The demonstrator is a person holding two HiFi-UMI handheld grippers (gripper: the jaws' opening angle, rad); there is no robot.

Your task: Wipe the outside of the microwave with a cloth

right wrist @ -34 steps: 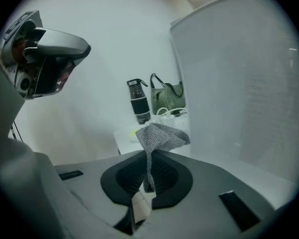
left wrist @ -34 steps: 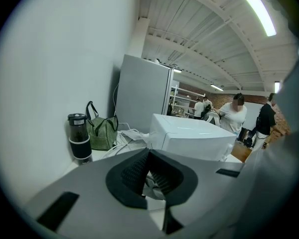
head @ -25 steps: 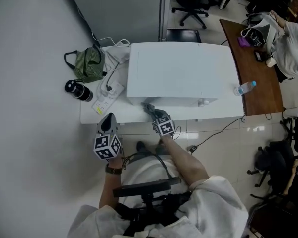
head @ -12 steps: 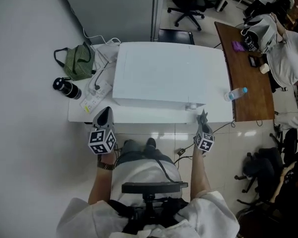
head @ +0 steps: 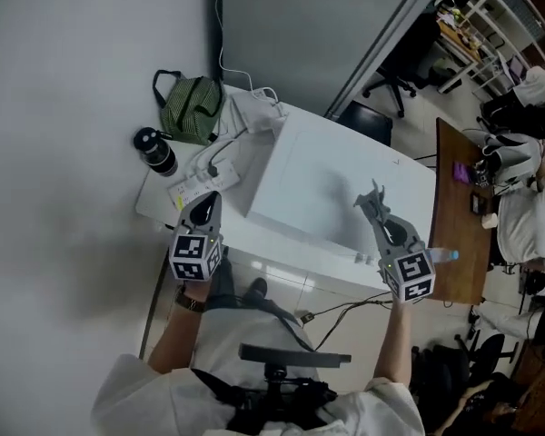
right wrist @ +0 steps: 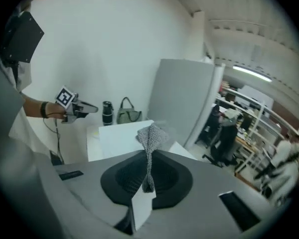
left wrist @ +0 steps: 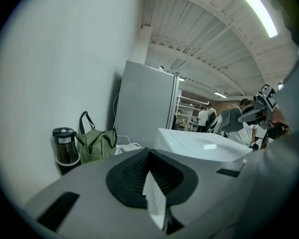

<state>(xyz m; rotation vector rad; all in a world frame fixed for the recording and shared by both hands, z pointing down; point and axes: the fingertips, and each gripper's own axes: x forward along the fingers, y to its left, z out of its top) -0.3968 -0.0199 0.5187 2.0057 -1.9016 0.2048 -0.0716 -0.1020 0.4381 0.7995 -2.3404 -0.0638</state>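
My right tool [head: 379,209] was clamped on the grey cloth [right wrist: 151,136], over the top of the white microwave [head: 327,184] on the table [head: 156,200]; whether the cloth touched it, I couldn't tell. My left tool [head: 205,205] was closed, empty, near the microwave's left side.

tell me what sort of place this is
Most likely a shared office or lab workroom, not a kitchen: a rolling office chair stands in the background, a wooden desk is cluttered with gear, and the microwave sits on a plain white table beside a power strip.
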